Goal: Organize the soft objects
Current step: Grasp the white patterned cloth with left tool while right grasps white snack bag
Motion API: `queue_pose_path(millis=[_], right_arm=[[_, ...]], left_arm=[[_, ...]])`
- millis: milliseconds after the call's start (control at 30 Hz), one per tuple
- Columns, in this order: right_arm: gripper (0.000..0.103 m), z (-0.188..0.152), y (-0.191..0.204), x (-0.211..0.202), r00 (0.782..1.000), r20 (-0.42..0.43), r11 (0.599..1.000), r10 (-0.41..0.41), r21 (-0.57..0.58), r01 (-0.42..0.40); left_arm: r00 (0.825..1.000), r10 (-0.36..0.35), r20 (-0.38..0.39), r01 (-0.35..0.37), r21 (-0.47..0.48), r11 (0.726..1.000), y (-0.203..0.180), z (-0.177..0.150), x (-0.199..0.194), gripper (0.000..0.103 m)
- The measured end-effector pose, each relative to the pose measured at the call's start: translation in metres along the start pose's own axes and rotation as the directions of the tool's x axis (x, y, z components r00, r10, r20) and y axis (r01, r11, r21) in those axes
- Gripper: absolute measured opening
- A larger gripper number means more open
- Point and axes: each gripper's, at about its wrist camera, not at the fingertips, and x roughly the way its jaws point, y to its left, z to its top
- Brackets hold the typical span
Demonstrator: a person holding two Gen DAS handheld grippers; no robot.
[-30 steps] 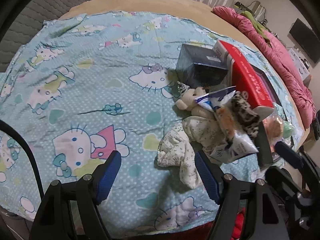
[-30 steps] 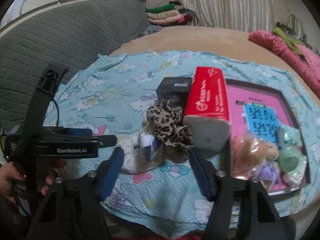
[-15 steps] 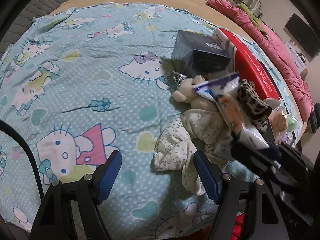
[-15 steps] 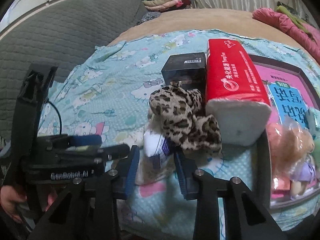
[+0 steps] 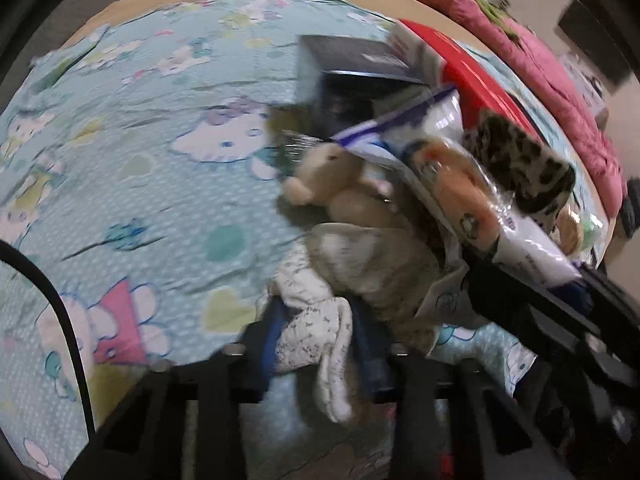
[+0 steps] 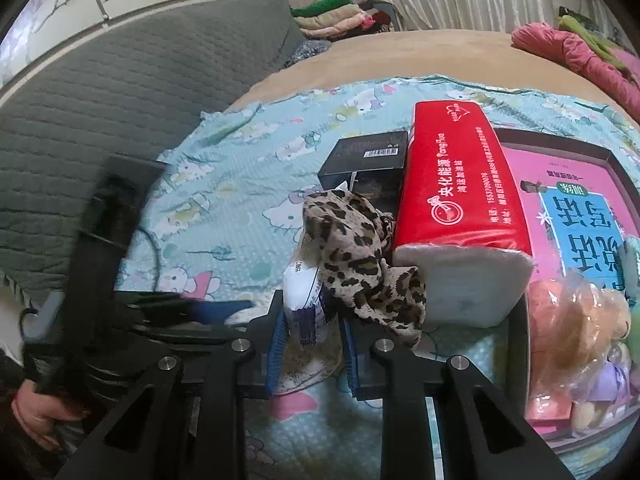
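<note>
Your bed carries a blue Hello Kitty sheet (image 6: 240, 184) with a grey quilted headboard (image 6: 120, 92) behind. Red tissue pack (image 6: 460, 184) shows a logo, Chinese writing too small to read. Your right gripper (image 6: 312, 332) is clamped on a white packet (image 6: 306, 300), your left gripper (image 5: 320, 340) on a white floral cloth (image 5: 316, 316) beside the beige plush bear (image 5: 332, 172)

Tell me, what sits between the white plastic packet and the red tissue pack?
A crumpled leopard-print cloth lies between the white plastic packet and the red tissue pack, draped against both. The right wrist view shows it clearly.
</note>
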Motion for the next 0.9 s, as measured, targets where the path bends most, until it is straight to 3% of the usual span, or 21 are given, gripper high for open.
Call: queue_pose_path(millis=[33,167,533,900], right_arm=[[0.024,0.0,0.0,-0.002,1.0,0.0,1.0,0.004,0.001,-0.004],[0.024,-0.002,-0.001,-0.013,1.0,0.009,1.0,0.024,0.007,-0.024],[0.023,0.005,0.014,-0.042,0.994,0.079,0.997,0.078,-0.03,-0.075],[0.023,0.015,0.017,-0.072,0.986,0.148,0.996,0.08,-0.051,-0.073]], left_arm=[[1.0,-0.012,0.005,0.012,0.006,1.0,-0.003,0.0,0.002,0.016],[0.999,-0.027,0.028,0.026,0.008,1.0,-0.003,-0.002,0.0,0.01],[0.984,0.004,0.179,0.008,-0.064,0.998,0.011,-0.017,-0.07,0.01],[0.965,0.023,0.261,0.001,-0.095,0.995,0.012,-0.013,-0.117,0.01]])
